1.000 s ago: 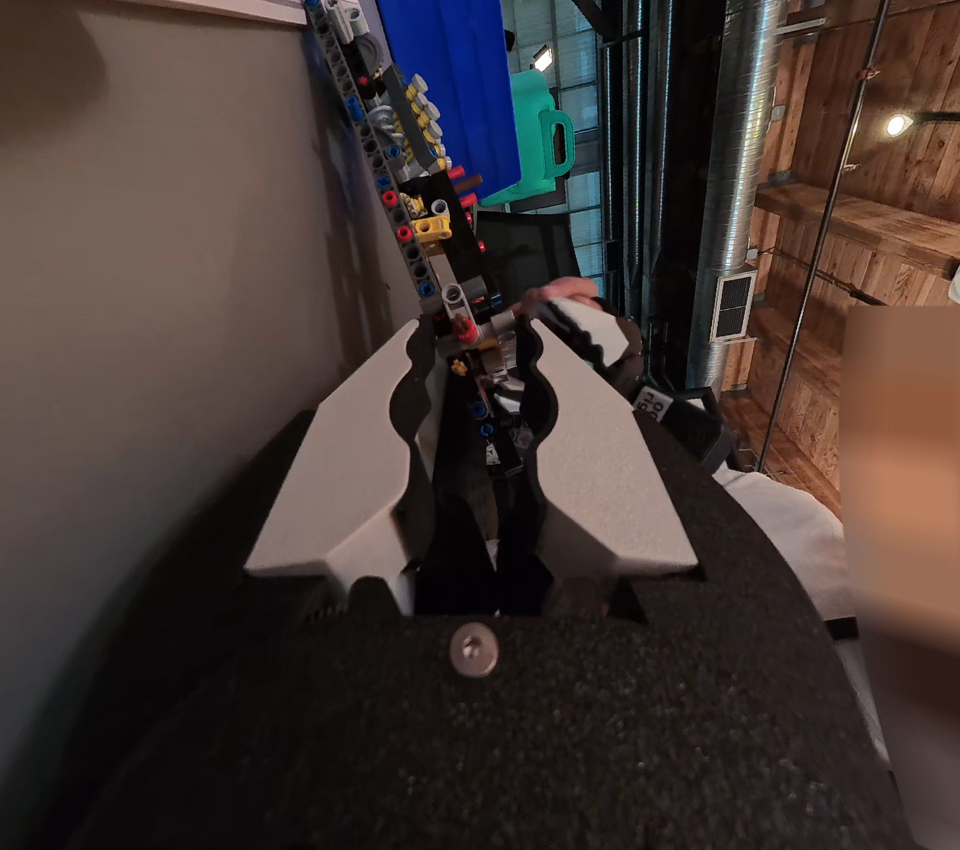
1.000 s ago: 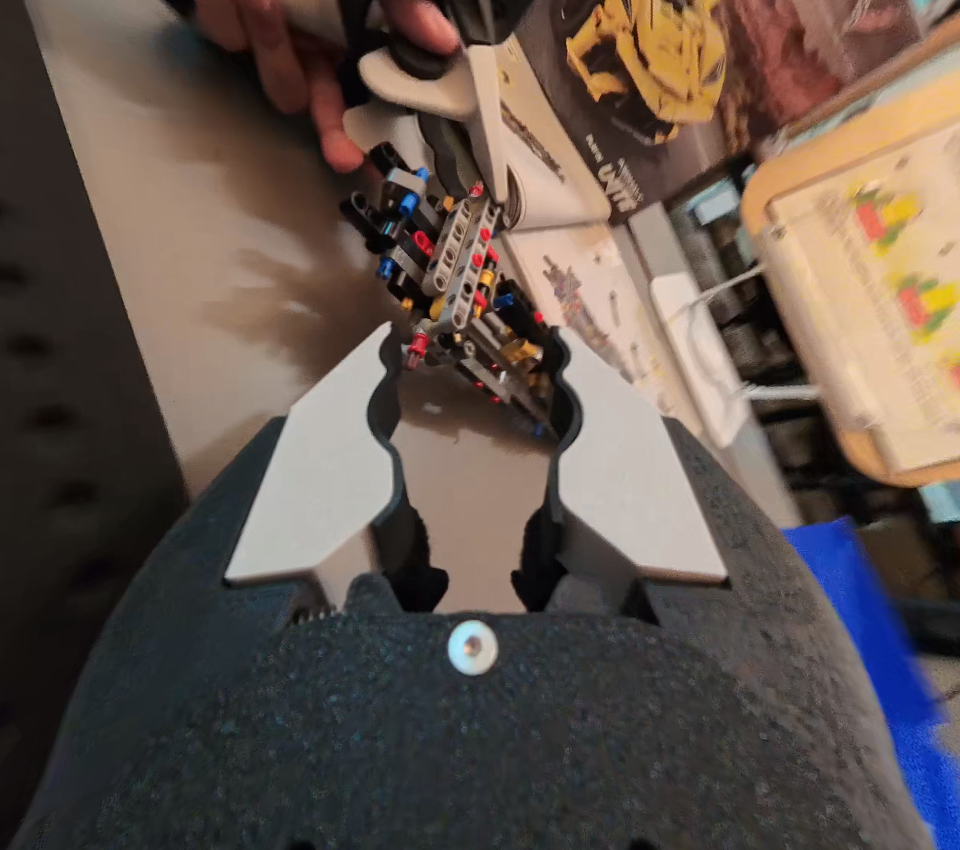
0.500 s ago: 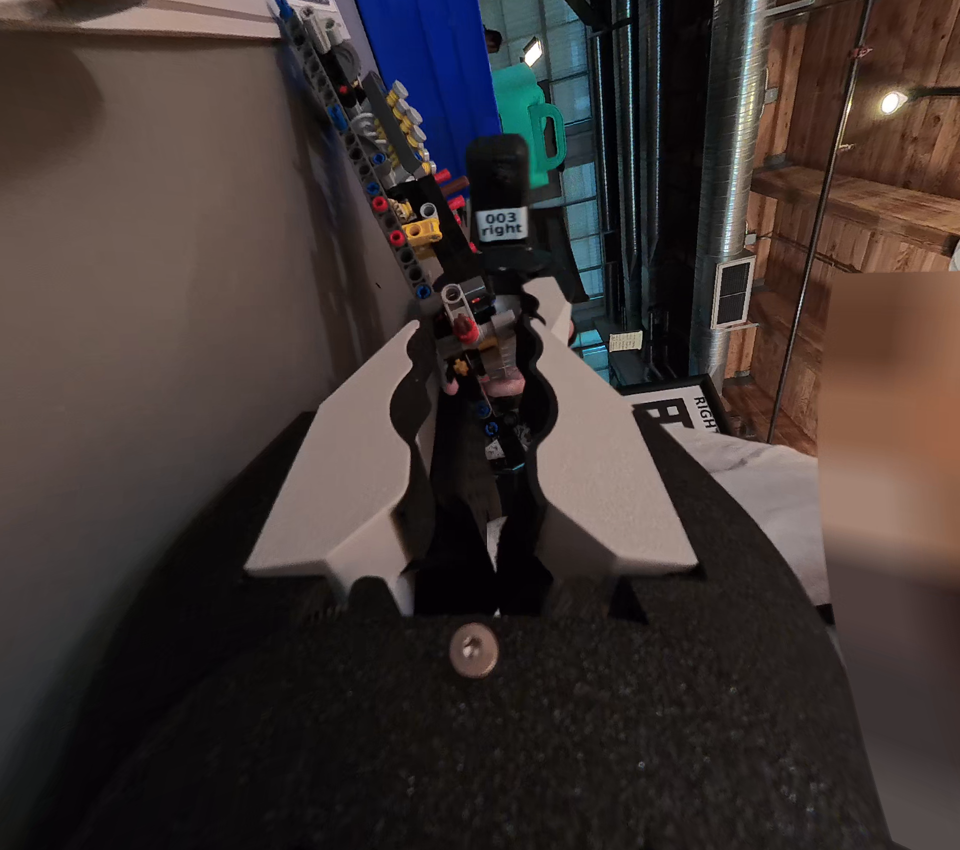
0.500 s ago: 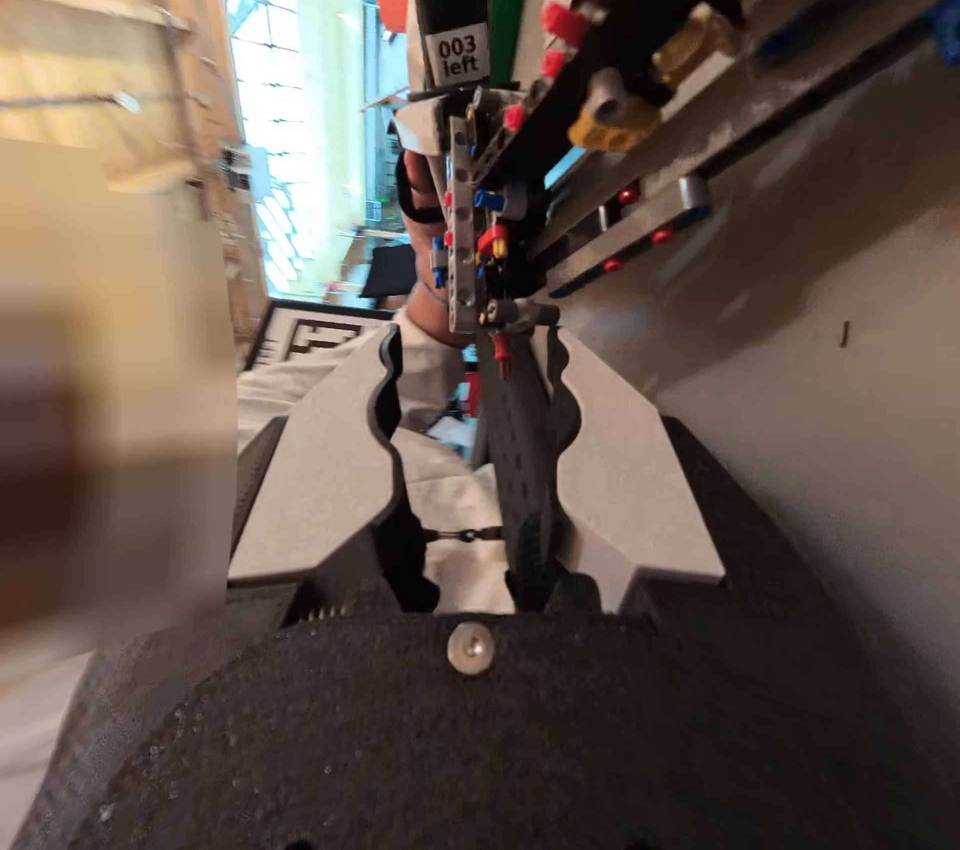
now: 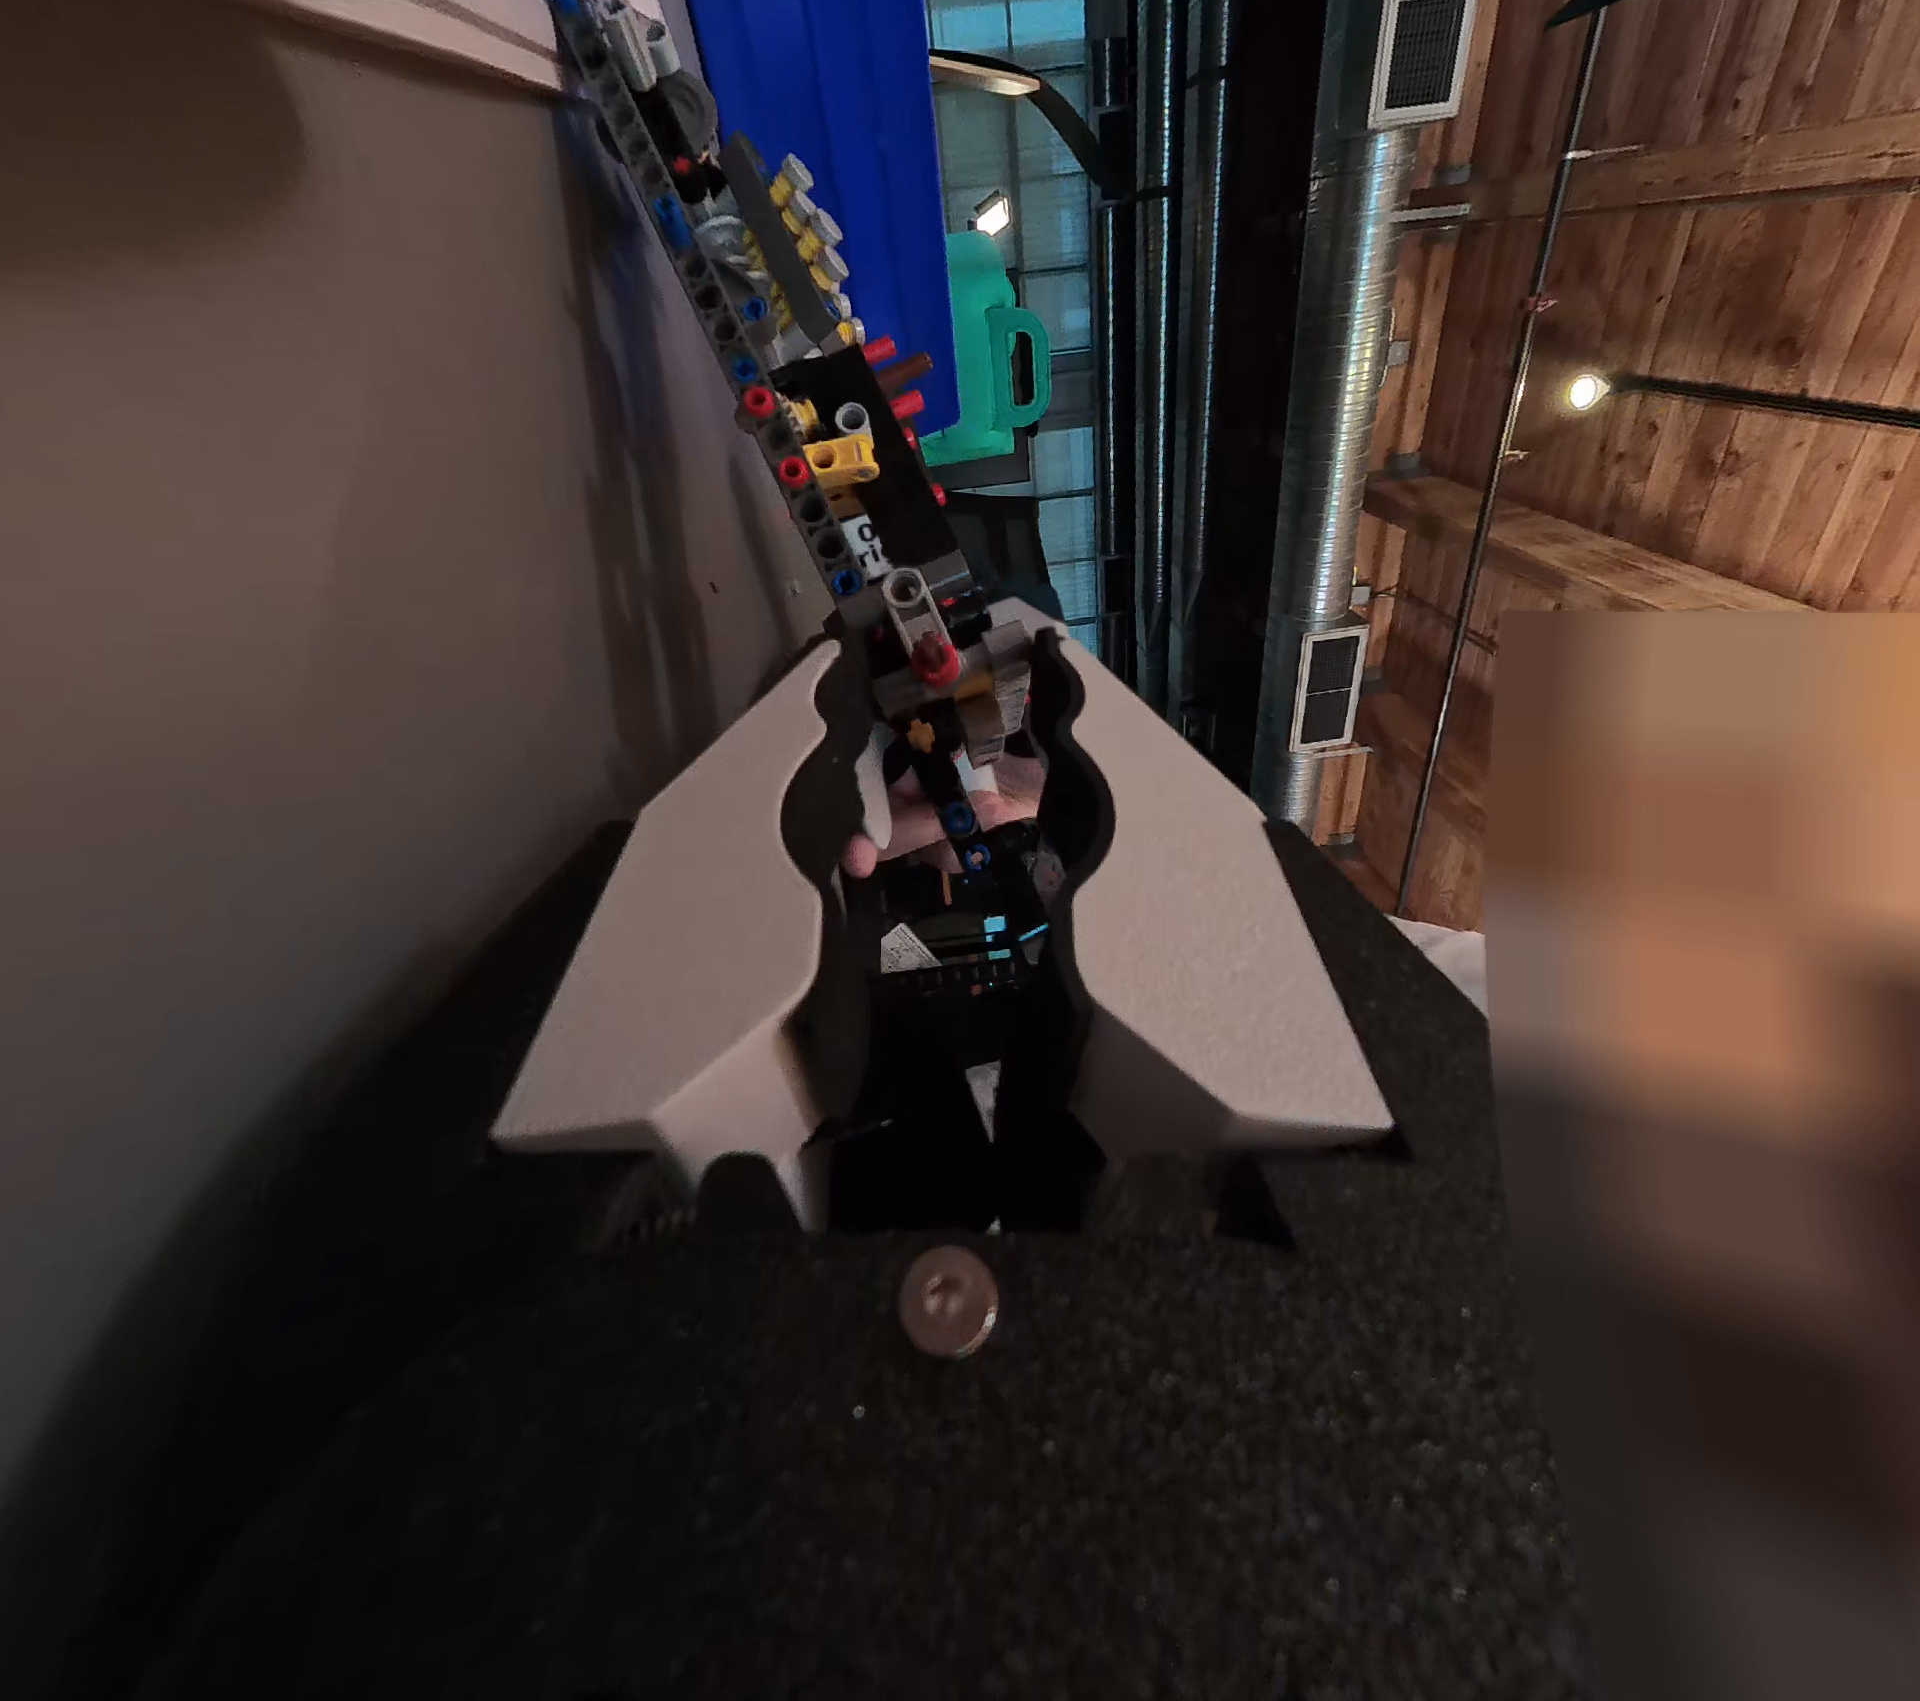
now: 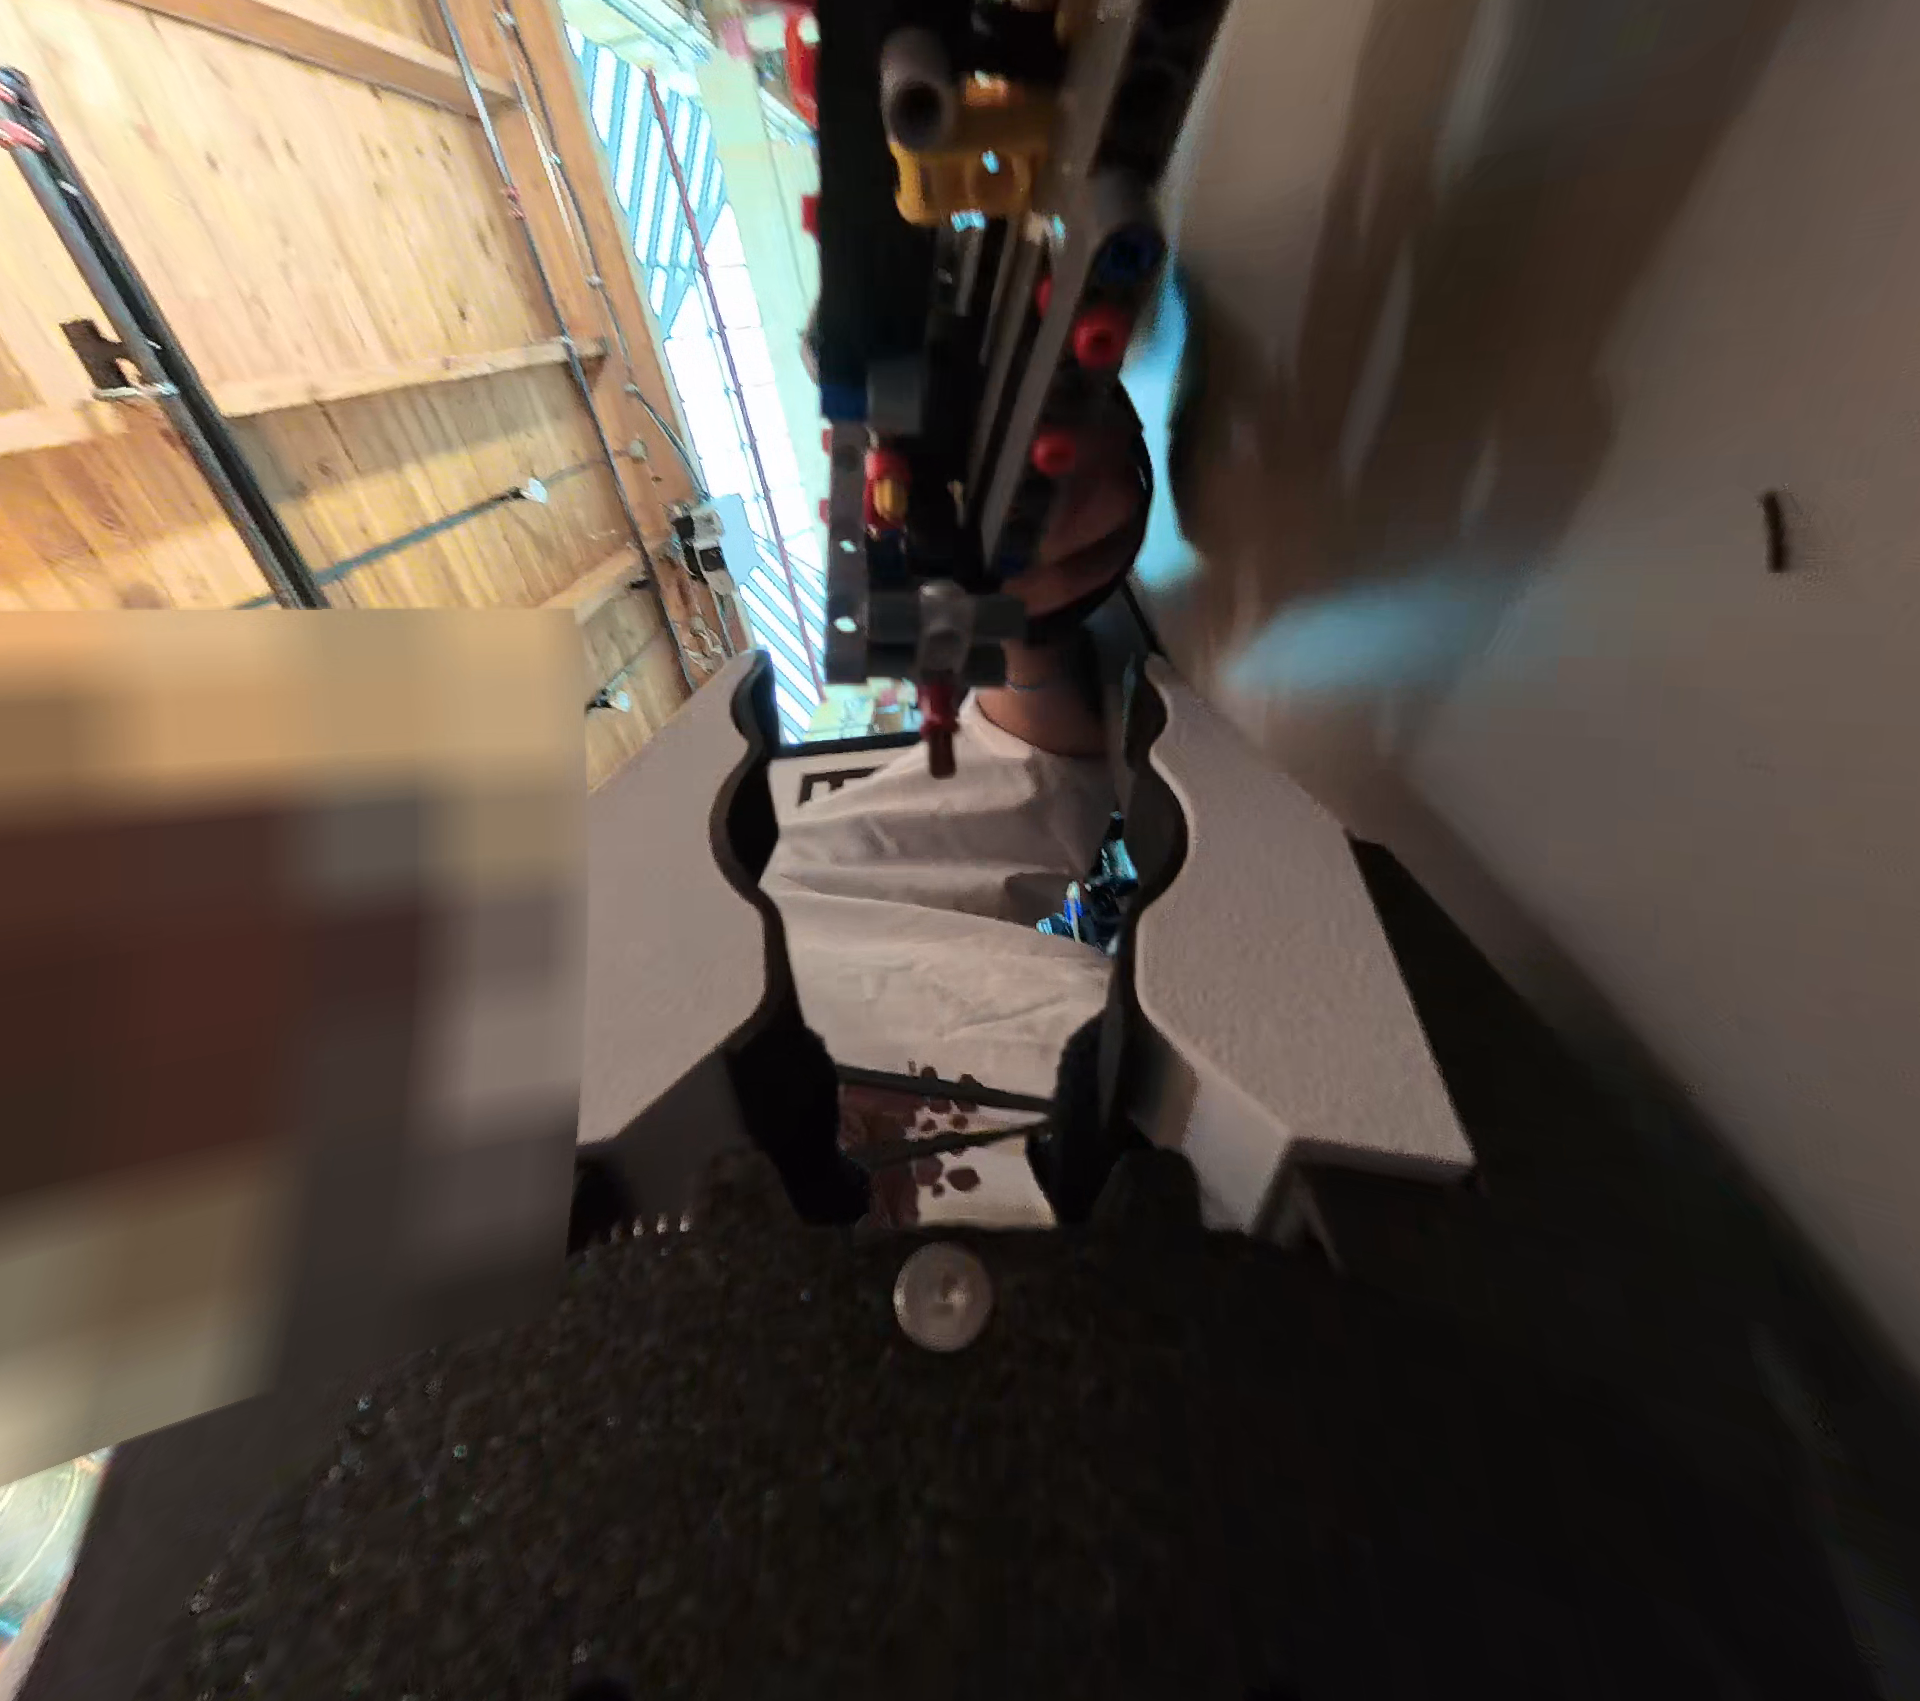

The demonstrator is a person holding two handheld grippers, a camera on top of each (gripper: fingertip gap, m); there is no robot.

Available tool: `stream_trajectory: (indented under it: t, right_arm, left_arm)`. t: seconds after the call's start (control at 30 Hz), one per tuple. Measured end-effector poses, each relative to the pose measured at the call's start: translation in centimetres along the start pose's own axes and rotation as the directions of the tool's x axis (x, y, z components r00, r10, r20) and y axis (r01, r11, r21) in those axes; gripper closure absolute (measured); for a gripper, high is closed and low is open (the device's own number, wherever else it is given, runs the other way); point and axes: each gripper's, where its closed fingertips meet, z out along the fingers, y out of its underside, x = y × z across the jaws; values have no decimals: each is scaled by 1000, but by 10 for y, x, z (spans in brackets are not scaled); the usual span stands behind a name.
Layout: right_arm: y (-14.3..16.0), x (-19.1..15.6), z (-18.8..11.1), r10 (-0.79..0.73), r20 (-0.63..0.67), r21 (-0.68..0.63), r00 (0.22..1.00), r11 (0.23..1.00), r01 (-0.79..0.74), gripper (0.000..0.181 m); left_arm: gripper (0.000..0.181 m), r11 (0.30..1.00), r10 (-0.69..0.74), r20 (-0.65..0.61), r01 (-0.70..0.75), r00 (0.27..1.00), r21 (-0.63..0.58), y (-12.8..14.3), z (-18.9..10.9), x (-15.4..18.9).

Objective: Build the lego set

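Jaws of the left gripper (image 5: 948,664) are clenched on the near end of the lego model (image 5: 800,363), which runs toward 11 o'clock along the grey table (image 5: 312,508). The right gripper (image 6: 951,716) is released; the model's red pin (image 6: 938,721) sits between its tips at 12 o'clock.

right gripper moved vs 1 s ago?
Yes. The right gripper swung from looking down at the table to level along it, wooden wall now behind; jaws open.

a white label (image 5: 869,543) with cut-off writing sits behind the lego assembly (image 5: 790,394), seemingly on the other gripper.
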Motion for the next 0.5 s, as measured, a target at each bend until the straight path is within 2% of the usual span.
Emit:
stream_trajectory:
  t: [0.13, 0.2, 0.4, 0.5]
  right_arm:
    - [-3, -10, 2, 33, 93, 9, 995, 999, -34, 131]
    - [-1, -7, 2, 52, 109, 8, 993, 999, -53, 148]
    - [2, -5, 4, 91, 139, -18, 986, 996, -90, 148]
    - [2, -3, 4, 88, 134, -17, 987, 996, -87, 155]
  left_arm:
    - [153, 1000, 7, 11, -7, 1000, -5, 4, 2, -2]
    - [153, 1000, -3, 0, 3, 1000, -4, 5, 1, -1]
    - [152, 1000, 13, 14, -13, 1000, -5, 5, 1, -4]
    - [153, 1000, 23, 23, -23, 999, -15, 6, 0, -5]
